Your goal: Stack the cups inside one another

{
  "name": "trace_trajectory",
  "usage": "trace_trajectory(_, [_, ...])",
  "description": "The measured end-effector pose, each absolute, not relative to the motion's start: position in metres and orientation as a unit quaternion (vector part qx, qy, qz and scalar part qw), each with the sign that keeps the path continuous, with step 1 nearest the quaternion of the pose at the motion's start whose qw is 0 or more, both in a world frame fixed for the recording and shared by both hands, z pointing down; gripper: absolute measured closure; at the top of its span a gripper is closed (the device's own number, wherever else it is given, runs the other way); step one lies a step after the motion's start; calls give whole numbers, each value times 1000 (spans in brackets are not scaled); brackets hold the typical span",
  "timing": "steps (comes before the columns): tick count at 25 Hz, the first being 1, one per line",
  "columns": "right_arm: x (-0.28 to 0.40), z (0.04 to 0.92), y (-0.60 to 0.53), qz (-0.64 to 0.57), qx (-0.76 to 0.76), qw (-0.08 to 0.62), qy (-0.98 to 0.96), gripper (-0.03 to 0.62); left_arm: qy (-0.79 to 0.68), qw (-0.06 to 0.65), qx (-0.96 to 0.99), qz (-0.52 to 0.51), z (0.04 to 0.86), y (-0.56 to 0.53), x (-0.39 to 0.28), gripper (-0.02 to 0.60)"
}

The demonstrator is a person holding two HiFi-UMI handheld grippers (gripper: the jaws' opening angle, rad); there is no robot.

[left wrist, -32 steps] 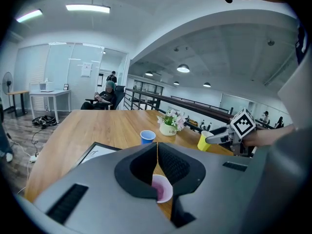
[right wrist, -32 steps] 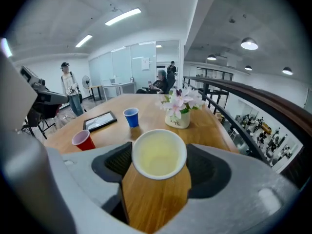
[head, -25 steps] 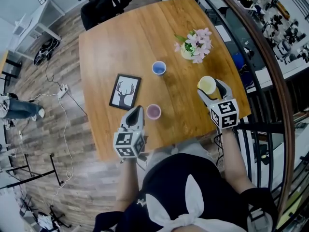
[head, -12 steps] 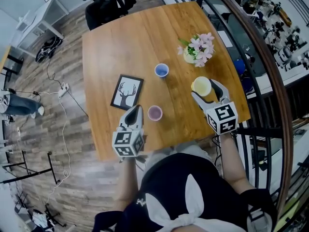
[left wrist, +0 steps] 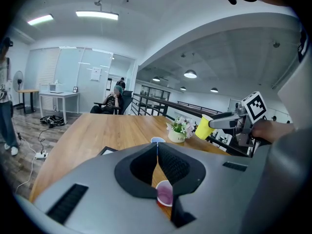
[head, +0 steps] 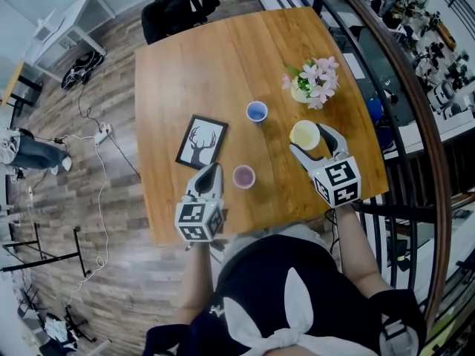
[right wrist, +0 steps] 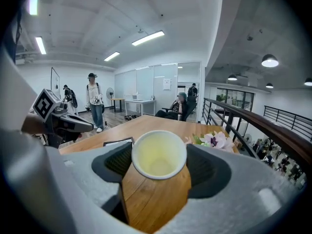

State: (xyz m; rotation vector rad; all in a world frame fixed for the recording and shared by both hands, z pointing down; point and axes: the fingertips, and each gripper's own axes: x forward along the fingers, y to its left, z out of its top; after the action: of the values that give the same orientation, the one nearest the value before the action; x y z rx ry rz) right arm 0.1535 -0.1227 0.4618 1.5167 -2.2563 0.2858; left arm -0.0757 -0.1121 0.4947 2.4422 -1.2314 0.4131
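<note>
Yellow cup (right wrist: 159,155): looks like a thin-walled disposable cup, so likely very light, a little springy and easy to dent; smooth tapered sides could slip under a loose hold. Best taken across the wall just under the rim, with gentle pressure

- Right tongs (head: 309,139) grasp it exactly so, one pad on either side, mouth up. Cup hangs clear of the surface (head: 208,73), above its right edge
- Inside: bare, pale yellow bottom, nothing in it
- Purple cup (head: 243,176): upright near the surface's near edge, just beyond the left tongs (head: 214,170). Empty as far as the left gripper view shows
- Left tongs clenched on nothing, jaws meeting, resting at the near edge
- Blue cup (head: 257,112): upright around the middle of the surface, well apart from the other two; nothing visible inside
- Judgement: none nested yet; yellow rim looks the widest, so it may suit as the outer cup
- Flower pot (head: 312,87) stands near the right edge, close beyond the held cup; could get knocked
- Framed picture (head: 202,141) lies flat towards the left edge
</note>
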Motion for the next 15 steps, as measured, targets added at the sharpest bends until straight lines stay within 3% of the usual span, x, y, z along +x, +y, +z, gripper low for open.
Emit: trace_trajectory(15, [110, 451, -187, 73, 488, 198, -847, 250, -454, 190, 857, 154, 497, -129, -82, 558])
